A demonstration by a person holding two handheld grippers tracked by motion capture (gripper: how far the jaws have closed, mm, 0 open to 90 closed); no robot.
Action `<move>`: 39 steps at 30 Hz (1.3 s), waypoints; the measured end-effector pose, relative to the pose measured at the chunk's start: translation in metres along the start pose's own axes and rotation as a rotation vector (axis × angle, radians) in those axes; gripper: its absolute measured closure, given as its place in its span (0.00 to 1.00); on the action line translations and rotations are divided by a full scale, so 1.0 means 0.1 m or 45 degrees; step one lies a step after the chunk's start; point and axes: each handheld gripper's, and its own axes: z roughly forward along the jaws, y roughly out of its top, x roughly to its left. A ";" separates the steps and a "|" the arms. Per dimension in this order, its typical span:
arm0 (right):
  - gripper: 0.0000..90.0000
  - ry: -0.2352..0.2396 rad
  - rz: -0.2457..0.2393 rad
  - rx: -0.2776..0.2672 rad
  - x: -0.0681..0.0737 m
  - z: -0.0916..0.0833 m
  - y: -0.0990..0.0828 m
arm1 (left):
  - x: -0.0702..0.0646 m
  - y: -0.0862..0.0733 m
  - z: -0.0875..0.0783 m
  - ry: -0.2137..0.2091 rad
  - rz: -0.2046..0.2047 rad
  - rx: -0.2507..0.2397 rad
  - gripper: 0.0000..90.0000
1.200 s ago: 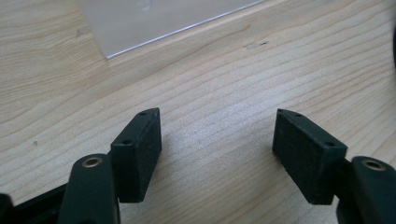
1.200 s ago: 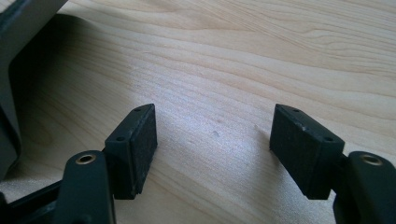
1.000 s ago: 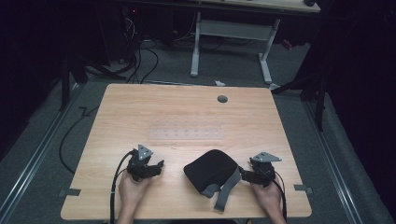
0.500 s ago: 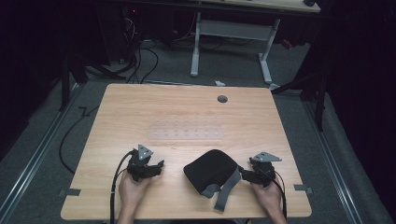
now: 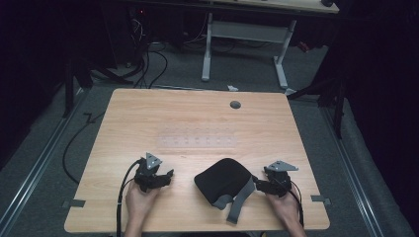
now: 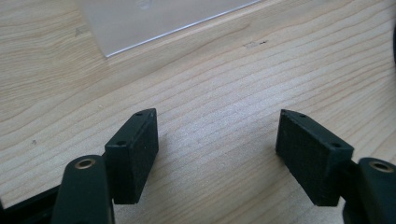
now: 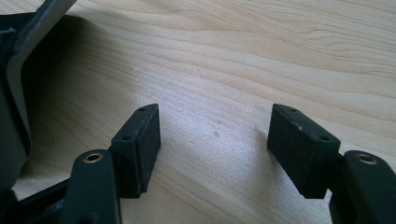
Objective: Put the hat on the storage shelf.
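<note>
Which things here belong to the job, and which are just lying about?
In the job:
black pouch with grey strap
left gripper, open
right gripper, open

Lying about:
clear sheet
round grey cap in the table

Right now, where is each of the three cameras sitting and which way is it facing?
High view: above the near edge, facing forward and down on the table; both hands, left gripper, right gripper and black bag.
Left gripper view: on that gripper, looking along its open jaws at bare wood and a clear sheet.
Right gripper view: along its open jaws at wood, the bag's grey strap at left.
Shared: the bag, high and right views.
</note>
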 end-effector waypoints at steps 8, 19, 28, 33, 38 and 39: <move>0.45 -0.011 0.025 0.009 -0.04 -0.02 0.00 | 0.00 0.00 0.00 0.000 0.001 0.000 0.33; 0.49 -0.004 0.078 -0.044 -0.13 -0.17 -0.04 | 0.00 0.00 0.00 0.000 -0.001 -0.001 0.33; 0.52 0.036 0.138 -0.137 -0.20 -0.38 -0.05 | 0.00 0.00 0.00 0.000 -0.001 -0.001 0.33; 0.52 0.081 0.140 -0.196 -0.18 -0.47 -0.02 | 0.00 0.00 0.00 0.000 -0.001 -0.001 0.33; 0.52 0.120 0.137 -0.227 -0.15 -0.54 0.01 | 0.00 0.00 0.00 0.001 0.000 0.000 0.33; 0.52 0.137 0.132 -0.240 -0.12 -0.58 0.04 | 0.00 0.00 0.00 0.001 -0.001 -0.001 0.33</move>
